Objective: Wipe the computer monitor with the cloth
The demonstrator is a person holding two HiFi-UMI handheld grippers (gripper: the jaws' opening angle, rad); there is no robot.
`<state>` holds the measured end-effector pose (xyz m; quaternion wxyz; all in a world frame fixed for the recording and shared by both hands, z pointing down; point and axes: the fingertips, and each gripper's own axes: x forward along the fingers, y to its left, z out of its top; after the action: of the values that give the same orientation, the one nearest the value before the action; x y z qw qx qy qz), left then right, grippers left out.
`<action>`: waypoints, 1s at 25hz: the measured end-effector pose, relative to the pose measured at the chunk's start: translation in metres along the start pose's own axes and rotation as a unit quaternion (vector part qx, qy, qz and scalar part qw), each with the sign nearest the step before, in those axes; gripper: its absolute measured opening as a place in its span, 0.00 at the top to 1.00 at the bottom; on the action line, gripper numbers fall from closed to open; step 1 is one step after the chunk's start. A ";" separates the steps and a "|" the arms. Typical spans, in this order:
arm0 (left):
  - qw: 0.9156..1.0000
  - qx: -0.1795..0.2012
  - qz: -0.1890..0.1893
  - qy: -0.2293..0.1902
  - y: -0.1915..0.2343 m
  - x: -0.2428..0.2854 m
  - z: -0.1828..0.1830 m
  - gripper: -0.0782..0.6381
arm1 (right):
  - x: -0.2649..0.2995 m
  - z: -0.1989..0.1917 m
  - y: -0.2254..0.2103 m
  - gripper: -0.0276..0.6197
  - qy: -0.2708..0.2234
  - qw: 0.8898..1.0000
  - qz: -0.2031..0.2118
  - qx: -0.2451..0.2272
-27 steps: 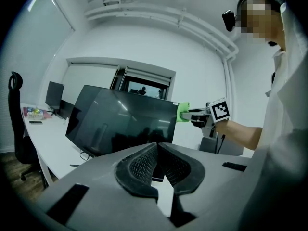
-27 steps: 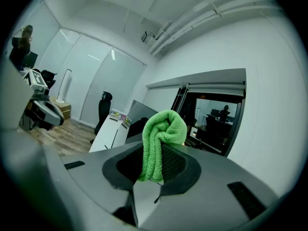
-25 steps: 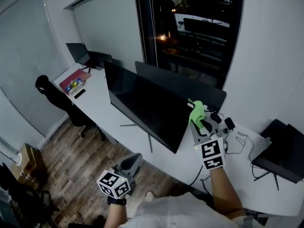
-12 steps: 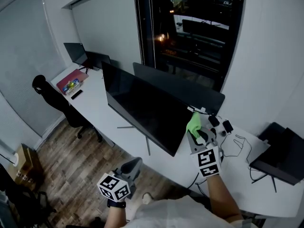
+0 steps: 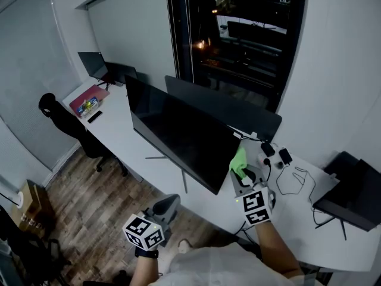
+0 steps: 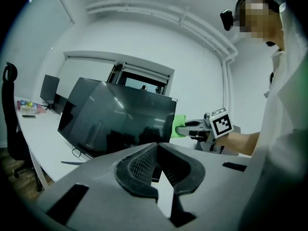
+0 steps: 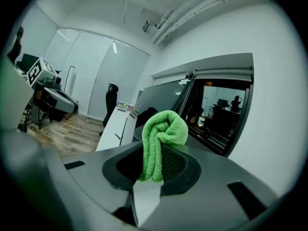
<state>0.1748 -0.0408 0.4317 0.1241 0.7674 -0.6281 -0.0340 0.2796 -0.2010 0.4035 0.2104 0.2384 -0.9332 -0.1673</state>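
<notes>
A large dark monitor (image 5: 178, 136) stands on the white desk (image 5: 134, 154), its screen facing me. My right gripper (image 5: 241, 167) is shut on a folded green cloth (image 5: 239, 158), held against the screen's right edge, below its top corner. In the right gripper view the cloth (image 7: 162, 131) bulges up out of the shut jaws of my right gripper (image 7: 155, 166). My left gripper (image 5: 165, 206) hangs low in front of the desk edge, shut and holding nothing. In the left gripper view its pads (image 6: 144, 165) meet, with the monitor (image 6: 120, 117) and cloth (image 6: 179, 127) beyond.
A second dark monitor (image 5: 238, 109) stands close behind the first. Cables and small black items (image 5: 280, 157) lie on the desk to the right, beside a dark device (image 5: 351, 189). An office chair (image 5: 65, 121), a pink tray (image 5: 89, 100) and another screen (image 5: 95, 64) are at the far left.
My right gripper has slid the cloth down the monitor's right edge, from the top corner toward the middle. The left gripper has barely moved.
</notes>
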 end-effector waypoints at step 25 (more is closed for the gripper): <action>0.999 0.001 -0.029 0.019 -0.011 0.014 -0.012 0.86 | 0.018 -0.056 0.037 0.85 0.044 0.998 0.031 0.016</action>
<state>0.1910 -0.0503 0.4419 0.1342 0.7857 -0.6035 -0.0223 0.2776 -0.1912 0.4725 0.2526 0.2201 -0.9324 -0.1356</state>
